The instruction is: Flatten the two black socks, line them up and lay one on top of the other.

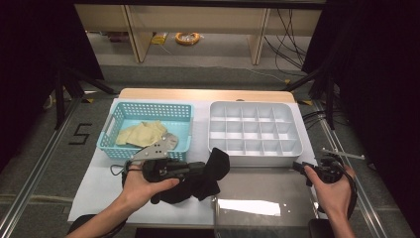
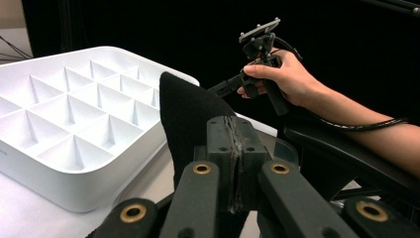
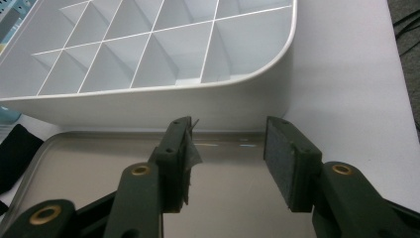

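Note:
My left gripper (image 1: 201, 170) sits at the front of the table, left of centre, shut on a black cloth (image 1: 218, 163). The cloth droops onto the white mat below the jaws. In the left gripper view the jaws (image 2: 233, 144) are pressed together with the black cloth (image 2: 185, 106) standing up behind them. My right gripper (image 1: 299, 167) is at the front right, open, with nothing between its fingers. In the right gripper view its jaws (image 3: 230, 148) stand apart over a shallow grey tray (image 3: 99, 188), facing the white compartment box (image 3: 148, 91).
A turquoise basket (image 1: 184, 130) at the back left holds a yellow cloth (image 1: 141, 133). The white compartment box (image 1: 255, 148) stands to its right. The shallow grey tray (image 1: 267, 186) lies at the front centre. The white mat (image 1: 94, 188) covers the table.

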Tool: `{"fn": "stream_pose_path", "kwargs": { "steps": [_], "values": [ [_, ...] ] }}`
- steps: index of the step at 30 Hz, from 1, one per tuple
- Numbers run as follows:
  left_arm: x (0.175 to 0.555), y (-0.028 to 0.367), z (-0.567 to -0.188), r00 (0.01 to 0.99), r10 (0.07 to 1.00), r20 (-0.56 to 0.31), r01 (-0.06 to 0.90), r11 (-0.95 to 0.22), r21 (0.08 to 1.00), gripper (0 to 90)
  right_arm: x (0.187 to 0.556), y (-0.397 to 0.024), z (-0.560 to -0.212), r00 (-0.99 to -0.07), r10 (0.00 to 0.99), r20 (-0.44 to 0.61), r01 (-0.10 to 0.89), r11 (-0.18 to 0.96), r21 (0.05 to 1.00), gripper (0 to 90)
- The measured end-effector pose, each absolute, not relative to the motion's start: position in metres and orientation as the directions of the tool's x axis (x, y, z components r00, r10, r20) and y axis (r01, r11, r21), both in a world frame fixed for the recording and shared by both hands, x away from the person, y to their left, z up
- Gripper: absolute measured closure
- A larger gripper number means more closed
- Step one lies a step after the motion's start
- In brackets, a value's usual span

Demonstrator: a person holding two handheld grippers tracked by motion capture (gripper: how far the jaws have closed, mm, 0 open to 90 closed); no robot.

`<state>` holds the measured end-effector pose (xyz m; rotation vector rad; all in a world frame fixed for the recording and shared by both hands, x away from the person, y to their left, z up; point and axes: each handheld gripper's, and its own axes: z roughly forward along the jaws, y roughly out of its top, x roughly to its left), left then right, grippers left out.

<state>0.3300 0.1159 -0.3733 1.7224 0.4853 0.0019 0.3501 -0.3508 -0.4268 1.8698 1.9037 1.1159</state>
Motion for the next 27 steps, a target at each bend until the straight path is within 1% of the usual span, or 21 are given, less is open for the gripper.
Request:
{"fn": "stream_pose_path", "kwargs": {
  "steps": [1,3,4,5,6,7,9,10,12,13,14,15,16,17,18,22,23,24,27],
  "values": [
    [0.330,0.118,-0.373,0.910,0.322,-0.262,0.315,-0.125,0.941,87.6,0.350,-0.348,-0.426,-0.130,0.924,0.360,0.751,-0.146,0.644,55.0],
    [0.330,0.122,-0.372,0.905,0.339,-0.259,0.315,-0.121,0.942,87.6,0.352,-0.350,-0.427,-0.179,0.932,0.314,0.725,-0.090,0.682,55.1],
    [0.331,0.125,-0.372,0.903,0.345,-0.256,0.312,-0.117,0.943,87.6,0.350,-0.346,-0.424,-0.165,0.927,0.336,0.735,-0.112,0.669,55.0],
    [0.331,0.130,-0.372,0.898,0.364,-0.247,0.308,-0.120,0.944,87.6,0.351,-0.345,-0.423,-0.195,0.924,0.329,0.728,-0.088,0.680,55.1],
    [0.331,0.133,-0.371,0.895,0.374,-0.243,0.306,-0.118,0.945,87.6,0.350,-0.339,-0.421,-0.172,0.922,0.346,0.740,-0.111,0.664,55.1],
    [0.331,0.137,-0.371,0.891,0.386,-0.239,0.304,-0.117,0.945,87.6,0.351,-0.340,-0.420,-0.218,0.918,0.333,0.728,-0.074,0.681,55.1],
    [0.331,0.147,-0.371,0.879,0.410,-0.245,0.312,-0.104,0.944,87.5,0.350,-0.332,-0.417,-0.207,0.916,0.344,0.740,-0.083,0.667,55.1],
    [0.331,0.150,-0.371,0.875,0.419,-0.244,0.312,-0.101,0.945,87.5,0.351,-0.329,-0.416,-0.219,0.911,0.348,0.742,-0.076,0.666,55.1],
    [0.332,0.161,-0.370,0.862,0.443,-0.245,0.316,-0.091,0.945,87.6,0.353,-0.327,-0.416,-0.257,0.911,0.322,0.733,-0.033,0.680,55.1],
    [0.332,0.166,-0.369,0.855,0.459,-0.242,0.316,-0.090,0.944,87.5,0.353,-0.324,-0.415,-0.263,0.908,0.328,0.735,-0.031,0.677,55.1],
    [0.332,0.173,-0.369,0.850,0.471,-0.238,0.312,-0.084,0.946,87.5,0.352,-0.319,-0.414,-0.248,0.905,0.347,0.745,-0.050,0.665,55.1],
    [0.332,0.178,-0.368,0.842,0.485,-0.234,0.313,-0.088,0.946,87.5,0.354,-0.319,-0.415,-0.281,0.902,0.329,0.736,-0.017,0.676,55.1],
    [0.332,0.184,-0.368,0.836,0.496,-0.235,0.312,-0.077,0.947,87.5,0.353,-0.315,-0.413,-0.247,0.902,0.354,0.755,-0.050,0.654,55.1],
    [0.332,0.190,-0.368,0.826,0.515,-0.230,0.313,-0.078,0.947,87.6,0.354,-0.316,-0.414,-0.272,0.909,0.317,0.740,-0.013,0.672,55.1],
    [0.332,0.197,-0.368,0.814,0.534,-0.229,0.316,-0.077,0.946,87.5,0.356,-0.315,-0.415,-0.283,0.902,0.326,0.740,-0.011,0.673,55.1],
    [0.332,0.226,-0.372,0.765,0.599,-0.236,0.336,-0.060,0.940,87.6,0.357,-0.313,-0.417,-0.286,0.901,0.326,0.745,-0.005,0.667,55.1],
    [0.332,0.234,-0.374,0.749,0.618,-0.239,0.343,-0.053,0.938,87.6,0.356,-0.311,-0.416,-0.269,0.903,0.334,0.750,-0.022,0.661,55.1],
    [0.332,0.244,-0.376,0.729,0.640,-0.243,0.351,-0.045,0.935,87.6,0.356,-0.312,-0.417,-0.273,0.911,0.310,0.745,-0.004,0.667,55.1],
    [0.330,0.267,-0.381,0.690,0.677,-0.257,0.364,-0.017,0.931,87.6,0.357,-0.312,-0.418,-0.275,0.910,0.311,0.746,-0.003,0.666,55.1]
  ]
}}
